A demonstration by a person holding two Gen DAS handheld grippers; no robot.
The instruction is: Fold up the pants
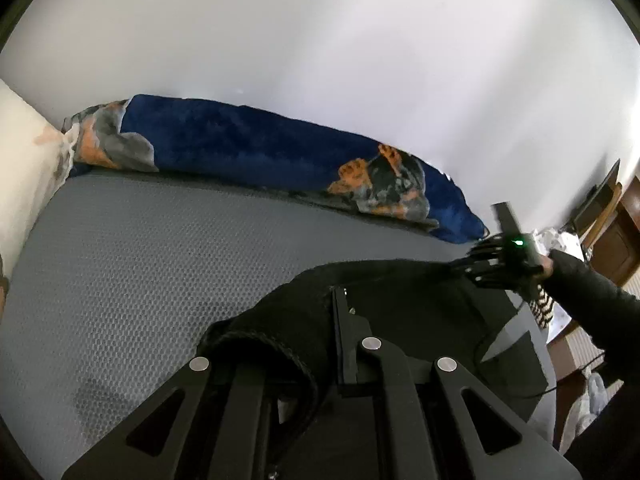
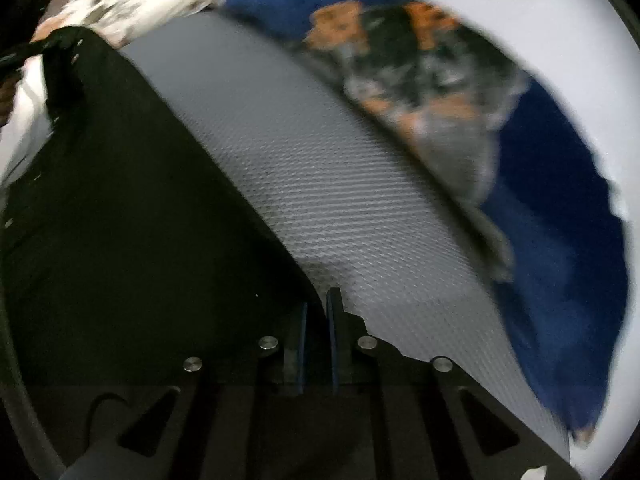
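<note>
The black pants are lying on the grey textured mattress, stretched between the two tools along its near edge. The left gripper is sitting with its jaws pressed together on the fabric at one end, where a thick ribbed hem is bunching beside the fingers. The right gripper is pinching the cloth at the other end; its fingers are standing nearly closed with a dark edge of pants running between them. In the left wrist view, the right gripper is meeting the far corner of the garment, and a dark sleeve is reaching in behind it. A blue blanket with an orange and grey print is lying rolled against the white wall along the far side of the mattress. The right wrist view is showing motion blur.
</note>
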